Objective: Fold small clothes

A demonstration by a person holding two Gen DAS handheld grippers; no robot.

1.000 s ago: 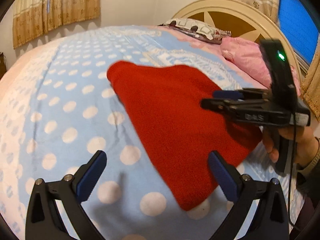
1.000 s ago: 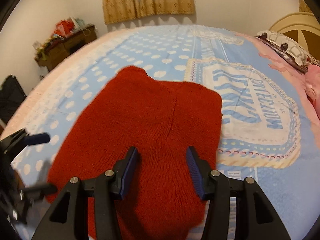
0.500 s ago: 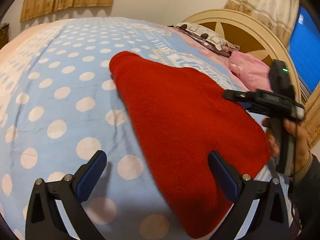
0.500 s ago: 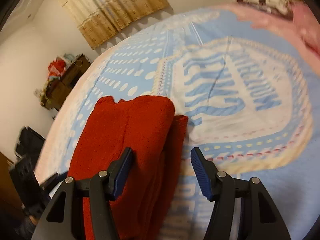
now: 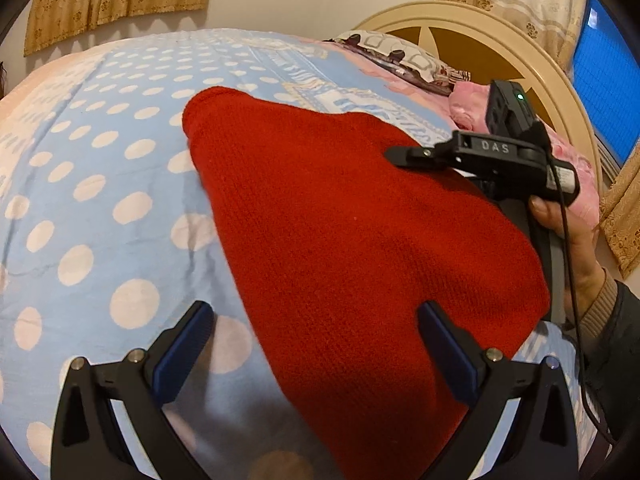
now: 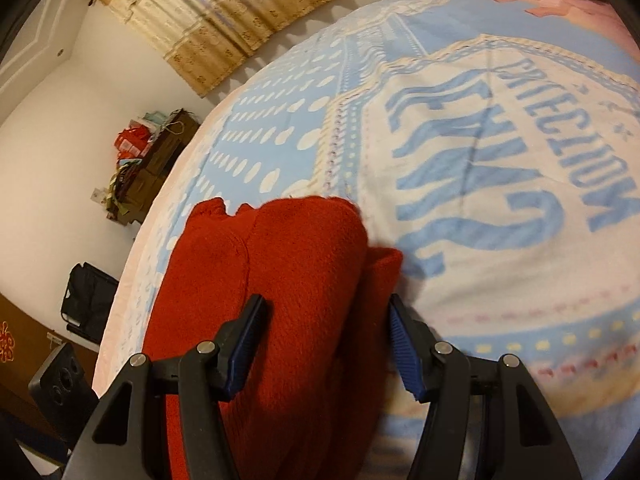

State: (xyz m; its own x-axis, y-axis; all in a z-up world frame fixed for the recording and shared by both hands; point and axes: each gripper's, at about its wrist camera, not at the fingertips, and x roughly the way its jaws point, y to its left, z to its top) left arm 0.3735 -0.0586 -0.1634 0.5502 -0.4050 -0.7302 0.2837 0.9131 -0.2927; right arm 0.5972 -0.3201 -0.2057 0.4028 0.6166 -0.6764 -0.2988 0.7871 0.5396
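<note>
From the left wrist camera, the red knitted garment [image 5: 360,240] lay flat on the blue bedspread [image 5: 100,200] with white dots. It was soft and ribbed, wide near the camera and narrow at its far end. Its left edge ran slanted across the bed, and lots of bare dotted cover lay to the left of it. The left gripper [image 5: 316,352] was spread wide, with nothing between its blue pads; one finger was over the cover and the other over the red cloth. The right gripper [image 5: 404,156] hovered over the garment's right side, held by a hand [image 5: 568,232]. Behind were pillows [image 5: 400,60] and a round headboard [image 5: 480,40].

From the right wrist camera, the garment [image 6: 288,280] looked folded over, with a rounded top layer and another edge sticking out on the right. The right gripper [image 6: 326,344] was released, its fingers spread on either side of the fold and not squeezing it. To the right, the bedspread [image 6: 500,200] with big blue letters was bare.
</note>
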